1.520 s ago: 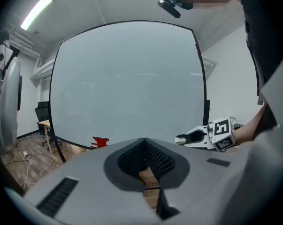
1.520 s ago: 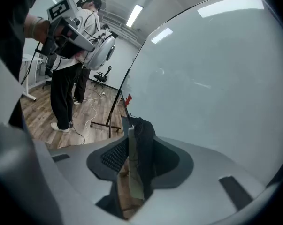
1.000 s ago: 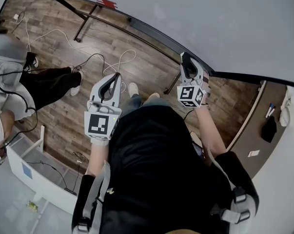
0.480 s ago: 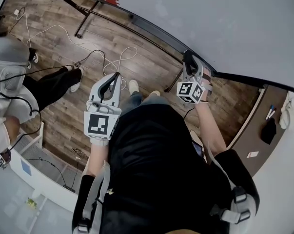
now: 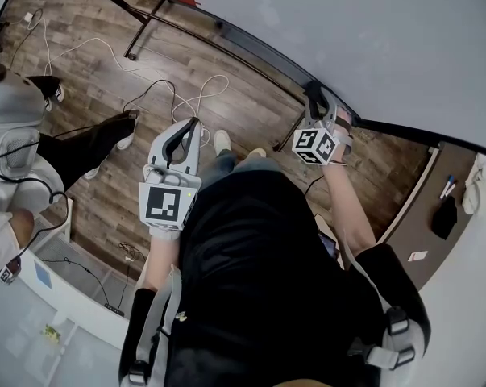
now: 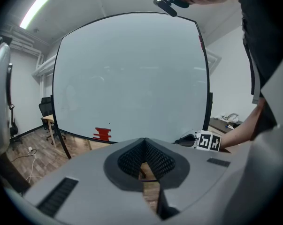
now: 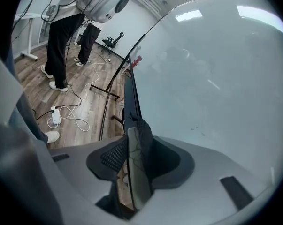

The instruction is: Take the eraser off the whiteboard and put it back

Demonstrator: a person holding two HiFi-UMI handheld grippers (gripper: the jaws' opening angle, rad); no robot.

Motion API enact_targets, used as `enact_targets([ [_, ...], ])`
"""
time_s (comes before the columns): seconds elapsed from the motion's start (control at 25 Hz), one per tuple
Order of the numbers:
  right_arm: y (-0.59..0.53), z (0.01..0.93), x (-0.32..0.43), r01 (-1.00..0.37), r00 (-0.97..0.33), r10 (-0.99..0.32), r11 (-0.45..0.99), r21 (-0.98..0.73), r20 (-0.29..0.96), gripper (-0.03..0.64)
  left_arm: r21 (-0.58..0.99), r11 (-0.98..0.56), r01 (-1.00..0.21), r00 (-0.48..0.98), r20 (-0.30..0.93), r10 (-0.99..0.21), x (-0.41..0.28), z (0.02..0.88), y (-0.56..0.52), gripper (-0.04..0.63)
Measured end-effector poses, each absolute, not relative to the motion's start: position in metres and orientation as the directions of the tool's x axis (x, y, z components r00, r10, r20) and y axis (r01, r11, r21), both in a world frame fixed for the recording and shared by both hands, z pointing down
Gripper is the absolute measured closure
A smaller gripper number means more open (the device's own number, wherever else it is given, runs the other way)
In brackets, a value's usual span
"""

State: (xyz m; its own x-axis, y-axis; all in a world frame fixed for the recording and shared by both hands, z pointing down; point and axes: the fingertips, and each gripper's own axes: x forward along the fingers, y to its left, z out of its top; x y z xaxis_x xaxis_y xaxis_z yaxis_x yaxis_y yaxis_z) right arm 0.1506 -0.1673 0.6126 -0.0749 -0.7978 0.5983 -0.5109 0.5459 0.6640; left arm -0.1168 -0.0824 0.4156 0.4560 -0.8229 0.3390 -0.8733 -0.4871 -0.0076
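Observation:
The whiteboard (image 5: 347, 39) fills the far side of the head view, and its dark lower frame runs just ahead of both grippers. My right gripper (image 5: 313, 97) is held at that lower edge, close to the board (image 7: 211, 78). It is shut on the eraser (image 7: 137, 165), a flat pale slab with dark felt that stands on edge between the jaws. My left gripper (image 5: 186, 129) is held lower and to the left, away from the board, its jaws together with nothing between them (image 6: 145, 161). The right gripper's marker cube (image 6: 208, 141) shows in the left gripper view.
Another person in dark trousers (image 5: 81, 139) stands on the wood floor at left, among white cables (image 5: 186, 99). The board's stand leg (image 5: 138, 39) reaches down to the floor. A red mark (image 6: 103, 134) sits low on the board. A brown desk (image 5: 424, 216) stands at right.
My right gripper has edged toward the board's lower frame and rolled a little, still holding the eraser. The left gripper has stayed put. The person at left has shifted their feet.

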Motion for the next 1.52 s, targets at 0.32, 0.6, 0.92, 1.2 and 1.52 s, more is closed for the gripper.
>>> enact_targets([
  [0.32,-0.174,0.618,0.151,-0.501,-0.058,-0.789,0.553,0.666,0.611,0.451,-0.015,-0.484,-0.875,0.453,0.332,-0.828,-0.121,0.418,-0.083,0.588],
  [0.6,-0.175,0.621,0.146,-0.511,-0.082,-0.761,0.587,0.628,0.644,0.437,0.003,-0.474,-0.880,0.443,0.362,-0.820,-0.122,0.418,-0.084,0.588],
  [0.92,-0.170,0.625,0.141,-0.516,-0.107,-0.737,0.615,0.596,0.668,0.390,0.004,-0.472,-0.881,0.442,0.358,-0.822,-0.124,0.421,-0.083,0.588],
  [1.2,-0.170,0.622,0.138,-0.521,-0.121,-0.734,0.620,0.586,0.668,0.371,0.003,-0.473,-0.881,0.444,0.350,-0.825,-0.123,0.422,-0.084,0.588],
  [1.52,-0.168,0.615,0.136,-0.521,-0.129,-0.738,0.618,0.589,0.662,0.371,-0.004,-0.478,-0.878,0.450,0.331,-0.829,-0.124,0.421,-0.084,0.588],
])
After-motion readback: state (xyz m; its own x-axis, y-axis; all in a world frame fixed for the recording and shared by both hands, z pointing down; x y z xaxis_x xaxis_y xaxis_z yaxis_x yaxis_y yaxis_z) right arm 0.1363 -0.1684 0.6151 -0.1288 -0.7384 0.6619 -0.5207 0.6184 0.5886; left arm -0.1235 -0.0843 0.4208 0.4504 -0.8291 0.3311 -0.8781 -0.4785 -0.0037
